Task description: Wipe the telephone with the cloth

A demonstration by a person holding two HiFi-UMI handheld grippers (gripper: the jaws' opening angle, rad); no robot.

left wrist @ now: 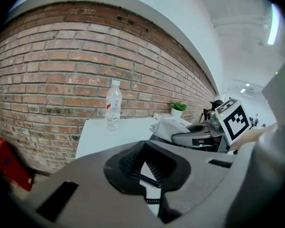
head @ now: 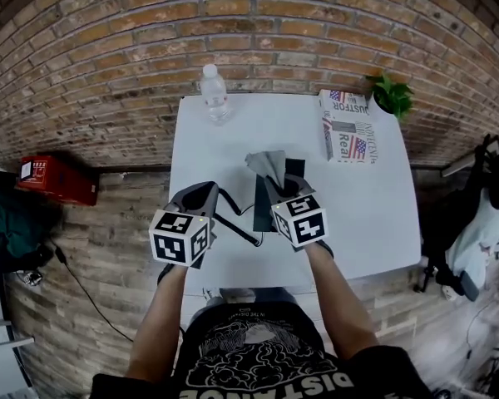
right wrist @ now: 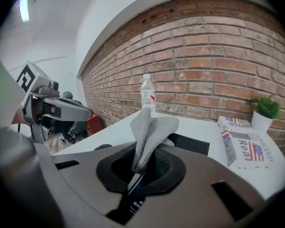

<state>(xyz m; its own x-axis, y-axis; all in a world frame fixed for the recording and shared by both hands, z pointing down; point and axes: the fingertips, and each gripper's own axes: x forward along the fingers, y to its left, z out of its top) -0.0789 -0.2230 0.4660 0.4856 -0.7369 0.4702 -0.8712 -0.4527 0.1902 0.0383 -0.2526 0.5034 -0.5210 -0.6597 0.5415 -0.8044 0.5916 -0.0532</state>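
Note:
The black telephone (head: pixel 274 199) lies flat near the middle of the white table (head: pixel 374 214), and its coiled cord (head: pixel 235 215) runs off to the left. My right gripper (head: pixel 276 183) hovers over the phone, shut on a grey cloth (head: pixel 267 165) that sticks up from its jaws. In the right gripper view the cloth (right wrist: pixel 149 129) stands between the pads, with the telephone (right wrist: pixel 192 145) just behind it. My left gripper (head: pixel 202 191) is over the table left of the phone. Its pads (left wrist: pixel 133 163) meet at the tips with nothing held; the cord (left wrist: pixel 149 182) shows behind them.
A clear water bottle (head: pixel 214 93) stands at the table's far edge by the brick wall. A stack of printed magazines (head: pixel 347 128) and a small potted plant (head: pixel 392 96) sit at the far right corner. A red box (head: pixel 56 179) lies on the floor to the left.

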